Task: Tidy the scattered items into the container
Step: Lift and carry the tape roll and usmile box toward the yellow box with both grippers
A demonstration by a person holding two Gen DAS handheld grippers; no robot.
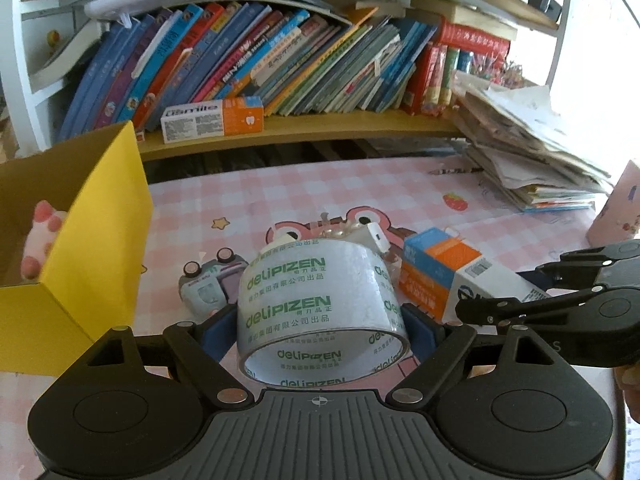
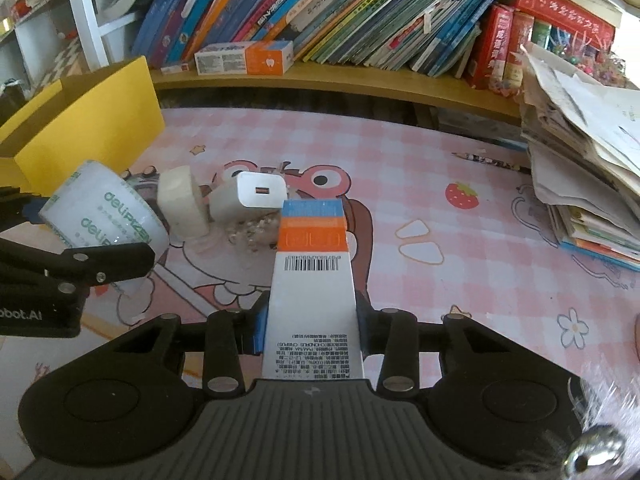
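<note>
My left gripper (image 1: 320, 326) is shut on a roll of clear Deli tape (image 1: 320, 312) and holds it over the pink table cover. The tape also shows in the right wrist view (image 2: 104, 216). The open yellow cardboard box (image 1: 100, 216) stands just left of it, with a pink plush toy (image 1: 40, 236) inside. My right gripper (image 2: 310, 320) is shut on a white, orange and blue carton (image 2: 314, 280). A white charger (image 2: 250, 198), a white soap-like block (image 2: 182, 206), a bead string (image 2: 256, 232) and a small toy car (image 1: 212, 280) lie on the table.
A wooden shelf (image 1: 320, 128) with leaning books and a toothpaste box (image 1: 212, 118) runs along the back. A tall stack of papers (image 2: 588, 160) sits at the right, with a pencil (image 2: 488, 159) beside it. A pink box (image 1: 620, 204) stands at the far right.
</note>
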